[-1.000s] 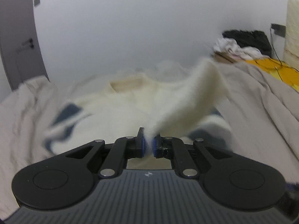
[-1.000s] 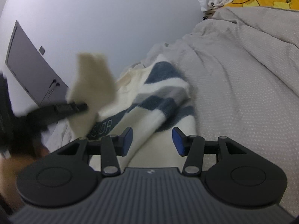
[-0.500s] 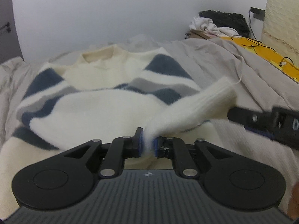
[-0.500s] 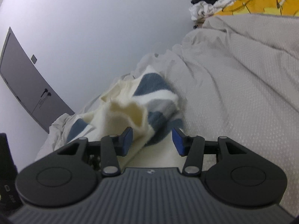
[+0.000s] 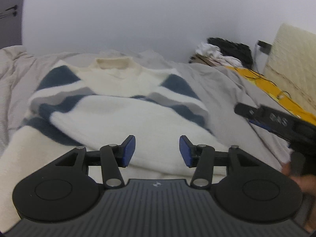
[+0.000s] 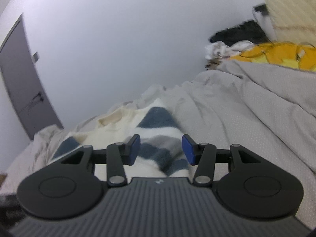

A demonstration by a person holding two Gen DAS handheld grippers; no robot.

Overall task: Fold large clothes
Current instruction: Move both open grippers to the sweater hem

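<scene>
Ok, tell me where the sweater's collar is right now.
In the left wrist view the collar sits at the far end of the sweater, top centre-left, on the grey bedding near the white wall.

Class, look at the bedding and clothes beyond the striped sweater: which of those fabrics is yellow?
The yellow cloth at the far right, crossed by thin dark cables. The crumpled white garment and black fluffy one beside it, and the grey blanket, are not yellow.

Sweater (image 5: 126, 116): fuzzy, matt knit. Bedsheet (image 6: 246, 126): matt cloth, finely dotted. Fingers (image 5: 129, 150): matt black plastic, blue pads, shiny metal pins.
</scene>
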